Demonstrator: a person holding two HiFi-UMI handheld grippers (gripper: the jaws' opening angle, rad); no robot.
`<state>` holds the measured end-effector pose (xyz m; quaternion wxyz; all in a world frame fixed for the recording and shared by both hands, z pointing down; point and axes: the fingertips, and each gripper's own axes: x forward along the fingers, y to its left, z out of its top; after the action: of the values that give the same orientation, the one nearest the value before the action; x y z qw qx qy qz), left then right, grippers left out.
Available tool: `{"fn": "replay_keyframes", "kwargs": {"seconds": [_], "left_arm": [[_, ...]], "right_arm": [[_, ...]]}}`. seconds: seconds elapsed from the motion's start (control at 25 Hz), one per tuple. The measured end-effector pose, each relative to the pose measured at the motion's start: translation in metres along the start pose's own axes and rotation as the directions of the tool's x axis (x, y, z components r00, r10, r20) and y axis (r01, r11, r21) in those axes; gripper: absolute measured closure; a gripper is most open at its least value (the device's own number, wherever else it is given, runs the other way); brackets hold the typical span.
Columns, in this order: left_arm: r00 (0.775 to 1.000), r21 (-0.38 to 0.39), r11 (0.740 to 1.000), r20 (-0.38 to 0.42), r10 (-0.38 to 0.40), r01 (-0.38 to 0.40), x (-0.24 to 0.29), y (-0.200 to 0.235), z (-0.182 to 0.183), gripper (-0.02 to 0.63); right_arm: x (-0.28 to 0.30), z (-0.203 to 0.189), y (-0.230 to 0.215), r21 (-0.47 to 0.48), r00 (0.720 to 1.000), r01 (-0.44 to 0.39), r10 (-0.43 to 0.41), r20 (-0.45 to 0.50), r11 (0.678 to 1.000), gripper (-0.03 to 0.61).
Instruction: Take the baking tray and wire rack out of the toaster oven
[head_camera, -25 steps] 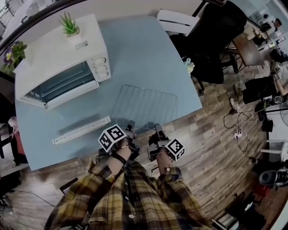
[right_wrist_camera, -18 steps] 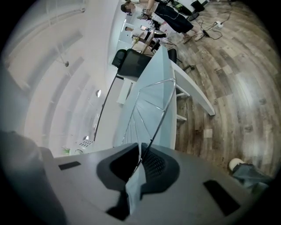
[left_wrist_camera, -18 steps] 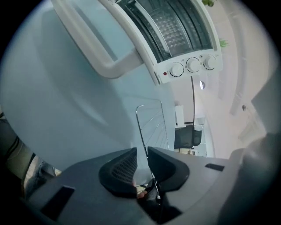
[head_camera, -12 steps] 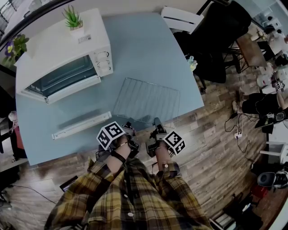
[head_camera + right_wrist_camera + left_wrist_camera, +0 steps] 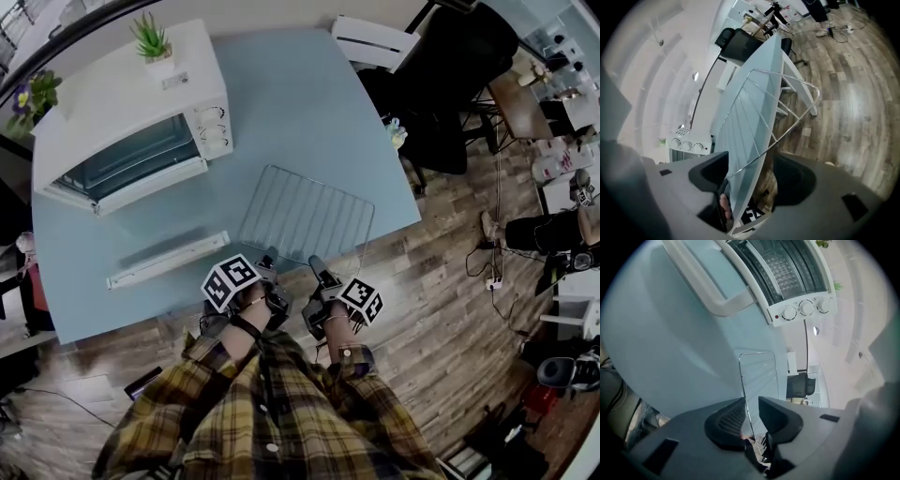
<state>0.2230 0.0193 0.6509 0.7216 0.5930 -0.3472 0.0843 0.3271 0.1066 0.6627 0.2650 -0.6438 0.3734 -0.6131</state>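
The wire rack [image 5: 305, 217] is a thin silver grid that lies on the blue table [image 5: 281, 112], at 4 o'clock from the open toaster oven [image 5: 122, 103]. Its corner at 5 o'clock hangs over the table edge, above wooden floor. The left gripper [image 5: 267, 261] has just been opening: its gap is narrow and the rim wire between the jaws is not pinched. The right gripper [image 5: 316, 267] has just opened wide around the rim. Bare table lies at 12 o'clock.

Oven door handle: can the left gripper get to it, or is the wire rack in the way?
Probably yes. The left gripper has just been opening its jaws, now loose around the wire rack edge; the oven door handle lies to its left, only bare table between.
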Motion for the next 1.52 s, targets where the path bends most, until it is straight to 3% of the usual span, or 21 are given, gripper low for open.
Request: {"fn": "replay_keyframes", "kwargs": {"seconds": [0.08, 0.4, 0.56, 0.76, 0.88, 1.0, 1.2, 1.36, 1.52], "left_arm": [[1.000, 0.007, 1.000, 0.000, 0.000, 0.000, -0.002, 0.003, 0.000, 0.509], [0.999, 0.035, 0.999, 0.031, -0.027, 0.026, -0.021, 0.005, 0.000, 0.494], [0.996, 0.031, 0.997, 0.060, -0.072, 0.070, -0.038, -0.002, 0.006, 0.491], [0.980, 0.037, 0.987, 0.118, -0.158, 0.155, -0.073, -0.024, 0.025, 0.491], [0.951, 0.027, 0.971, 0.201, -0.236, 0.236, -0.099, -0.045, 0.055, 0.489], [0.907, 0.040, 0.954, 0.298, -0.297, 0.299, -0.131, -0.059, 0.096, 0.488], [0.827, 0.016, 0.937, 0.463, -0.317, 0.350, -0.185, -0.049, 0.180, 0.488], [0.781, -0.010, 0.933, 0.550, -0.295, 0.359, -0.215, -0.028, 0.245, 0.488], [0.745, -0.022, 0.928, 0.603, -0.285, 0.373, -0.231, -0.009, 0.304, 0.491]], "right_arm": [[0.002, -0.003, -0.008, 0.011, 1.000, 0.005, -0.005, -0.005, 1.000, 0.298], [-0.007, -0.025, -0.007, -0.005, 0.998, -0.035, 0.035, -0.043, 0.999, 0.297], [-0.015, -0.052, 0.019, -0.016, 0.986, -0.122, 0.120, -0.114, 0.992, 0.298], [-0.027, -0.057, 0.080, -0.079, 0.962, -0.254, 0.243, -0.123, 0.964, 0.298], [-0.018, -0.057, 0.130, -0.163, 0.933, -0.348, 0.324, -0.158, 0.923, 0.298], [-0.002, -0.067, 0.185, -0.189, 0.893, -0.438, 0.401, -0.207, 0.879, 0.298], [0.051, -0.103, 0.265, -0.185, 0.827, -0.542, 0.482, -0.289, 0.820, 0.298], [0.103, -0.144, 0.306, -0.129, 0.803, -0.559, 0.497, -0.329, 0.819, 0.298], [0.152, -0.177, 0.334, -0.065, 0.803, -0.544, 0.496, -0.329, 0.837, 0.298]]}}
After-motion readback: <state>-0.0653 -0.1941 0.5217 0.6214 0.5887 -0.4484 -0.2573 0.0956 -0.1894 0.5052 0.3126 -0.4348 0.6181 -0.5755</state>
